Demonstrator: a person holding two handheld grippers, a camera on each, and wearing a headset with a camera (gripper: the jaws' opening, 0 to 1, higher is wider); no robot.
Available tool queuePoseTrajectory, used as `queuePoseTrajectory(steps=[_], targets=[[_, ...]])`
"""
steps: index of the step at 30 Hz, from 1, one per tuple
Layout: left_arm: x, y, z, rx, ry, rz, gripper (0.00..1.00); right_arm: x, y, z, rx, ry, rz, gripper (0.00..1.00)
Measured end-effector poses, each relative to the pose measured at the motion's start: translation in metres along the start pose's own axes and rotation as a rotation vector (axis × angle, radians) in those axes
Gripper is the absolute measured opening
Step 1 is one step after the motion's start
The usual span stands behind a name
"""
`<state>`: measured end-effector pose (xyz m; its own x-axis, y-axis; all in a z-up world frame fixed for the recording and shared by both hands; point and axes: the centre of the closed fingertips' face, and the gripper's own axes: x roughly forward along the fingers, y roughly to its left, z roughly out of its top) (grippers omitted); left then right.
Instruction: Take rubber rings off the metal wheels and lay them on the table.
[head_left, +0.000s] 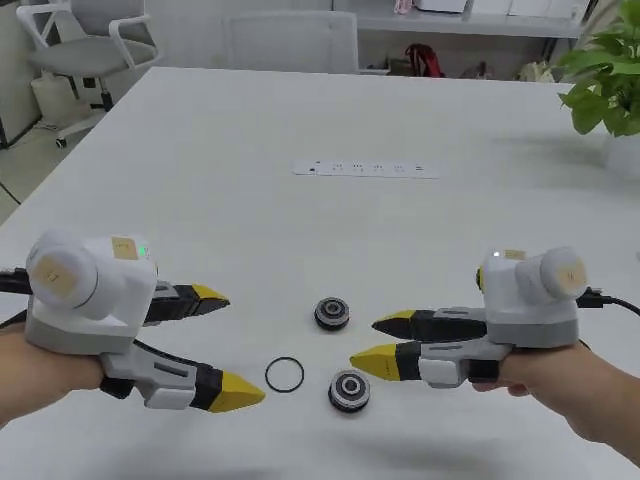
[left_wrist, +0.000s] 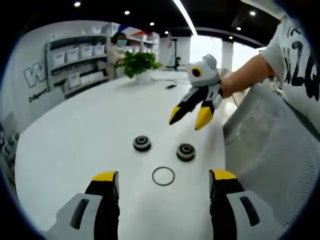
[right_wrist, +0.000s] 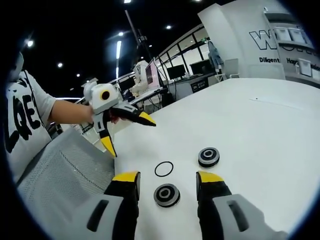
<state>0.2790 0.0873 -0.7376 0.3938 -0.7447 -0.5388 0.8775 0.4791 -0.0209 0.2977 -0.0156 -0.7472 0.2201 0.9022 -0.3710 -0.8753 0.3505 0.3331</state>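
Beyond the wheels (head_left: 332, 313), a power strip (head_left: 366, 168)

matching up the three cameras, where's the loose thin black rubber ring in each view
head view: thin black rubber ring lies low centre, just left of the nearer round metal wheel
left gripper view: ring at centre, beyond the gap between the jaws, lower left of that wheel
right gripper view: ring at centre, up-left of that wheel
shared landmark: that wheel, always the ring's closest neighbour
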Motion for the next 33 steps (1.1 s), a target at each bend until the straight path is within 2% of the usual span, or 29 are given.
queuePoseTrajectory(steps=[19, 33], targets=[[0.02, -0.004, 0.013, 0.03, -0.012, -0.025, 0.72, -0.005, -0.002, -0.018, -0.029, 0.028, 0.0, 0.42], [0.04, -0.01, 0.013, 0.05, 0.011, -0.062, 0.71, -0.004, -0.002, -0.03, -0.068, 0.061, 0.013, 0.41]])
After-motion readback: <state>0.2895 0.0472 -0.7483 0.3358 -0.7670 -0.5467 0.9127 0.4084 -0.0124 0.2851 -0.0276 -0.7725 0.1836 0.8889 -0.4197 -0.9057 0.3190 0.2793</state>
